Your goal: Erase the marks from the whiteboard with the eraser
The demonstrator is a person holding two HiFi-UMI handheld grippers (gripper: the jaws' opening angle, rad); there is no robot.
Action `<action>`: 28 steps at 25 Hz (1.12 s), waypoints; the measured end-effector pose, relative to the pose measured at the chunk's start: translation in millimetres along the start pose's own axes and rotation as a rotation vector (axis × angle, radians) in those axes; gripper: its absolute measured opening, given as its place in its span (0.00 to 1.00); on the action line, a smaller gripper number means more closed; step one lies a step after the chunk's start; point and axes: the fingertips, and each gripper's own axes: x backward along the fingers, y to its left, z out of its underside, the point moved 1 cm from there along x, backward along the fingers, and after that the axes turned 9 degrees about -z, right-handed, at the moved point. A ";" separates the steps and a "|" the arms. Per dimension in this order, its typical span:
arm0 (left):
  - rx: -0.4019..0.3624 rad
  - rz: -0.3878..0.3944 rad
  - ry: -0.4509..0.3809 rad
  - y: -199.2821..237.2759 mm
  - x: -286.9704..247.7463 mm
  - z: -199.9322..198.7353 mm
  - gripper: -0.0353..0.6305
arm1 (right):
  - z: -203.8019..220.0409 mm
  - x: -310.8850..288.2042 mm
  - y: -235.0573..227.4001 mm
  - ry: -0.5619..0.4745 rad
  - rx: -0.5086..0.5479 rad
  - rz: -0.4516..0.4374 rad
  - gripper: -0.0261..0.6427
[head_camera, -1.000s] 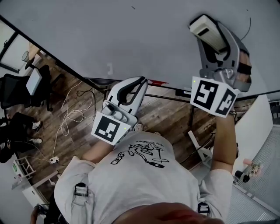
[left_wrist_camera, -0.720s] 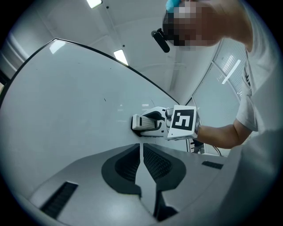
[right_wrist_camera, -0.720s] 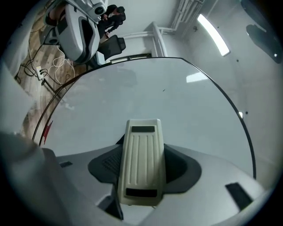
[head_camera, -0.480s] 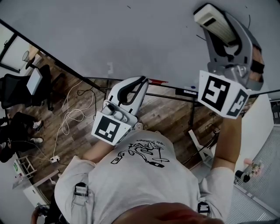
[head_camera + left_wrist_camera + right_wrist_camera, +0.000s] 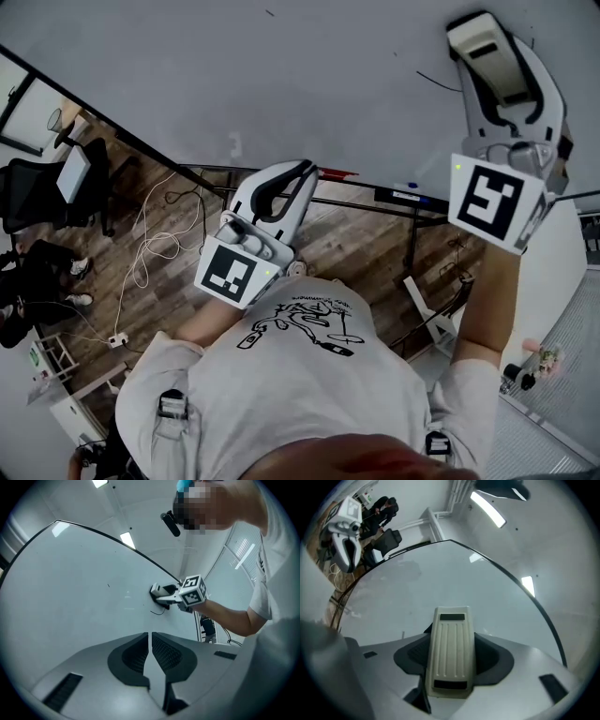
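The jaws of the right gripper (image 5: 450, 660) are closed on the eraser (image 5: 450, 639), a cream block with a ribbed back and a dark patch at each end. It is gripped by its long sides and reaches forward past the jaw tips. In the left gripper view, the eraser's far end is seen laid against the whiteboard (image 5: 234, 75), high on the person's right. A short curved dark mark (image 5: 157, 612) is shown on the board just below the eraser. Whether the pad is pressed onto the surface cannot be told.

The jaws of the left gripper (image 5: 150, 651) are brought together, with only a thin slit left between the ribbed pads, and nothing is held in them. In the head view this gripper is carried low, close to the chest, near the board's lower edge and well apart from the right gripper. Its jaws are aimed towards the whiteboard.

A thin dark stroke (image 5: 436, 82) is seen on the board just left of the raised gripper. A tiny speck (image 5: 270, 12) is marked near the top edge, and the rest of the surface is plain grey-white.

Below the dark-framed lower edge of the board, a wooden floor (image 5: 187, 281) is shown. A loose pale cable (image 5: 155, 246) lies on it, and a black office chair (image 5: 37, 192) stands at the far left.
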 end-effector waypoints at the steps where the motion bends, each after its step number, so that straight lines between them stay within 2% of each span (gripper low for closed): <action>1: -0.002 0.002 -0.001 -0.8 -0.5 -0.3 0.11 | -2.2 -4.8 20.0 -0.009 -0.001 -0.008 0.41; 6: -0.010 0.006 -0.003 -3.5 1.7 -2.2 0.11 | -0.9 -17.6 99.0 0.014 0.092 -0.080 0.41; 9: -0.011 0.013 -0.004 -6.2 2.7 -3.9 0.11 | 4.8 -19.5 125.2 0.027 0.160 -0.121 0.41; 11: -0.011 0.017 -0.007 -8.4 2.6 -5.4 0.11 | 8.0 -17.5 118.2 0.023 0.169 -0.128 0.42; 13: -0.008 0.019 -0.013 -8.9 4.0 -5.5 0.11 | 10.6 -12.9 91.0 0.013 0.129 -0.111 0.42; 15: -0.004 0.017 -0.016 -7.8 5.5 -3.8 0.11 | 14.1 -4.9 47.1 -0.011 0.075 -0.044 0.42; 17: 0.000 0.015 -0.008 -7.0 5.6 -2.1 0.11 | 22.5 9.1 -9.1 -0.041 -0.004 0.067 0.42; 19: 0.002 0.012 -0.004 -6.4 5.5 -1.7 0.11 | 37.7 27.1 -62.2 -0.009 -0.077 0.161 0.42; 21: 0.001 0.010 -0.012 -5.4 6.6 -1.6 0.11 | 46.3 38.1 -90.4 0.030 -0.095 0.194 0.42; 24: 0.001 0.007 -0.015 -4.0 6.2 -1.2 0.11 | 45.6 32.4 -73.0 0.028 -0.107 0.135 0.42; 28: -0.011 0.011 -0.017 -6.6 -1.0 -4.4 0.11 | 34.7 9.0 3.3 0.030 -0.054 0.010 0.41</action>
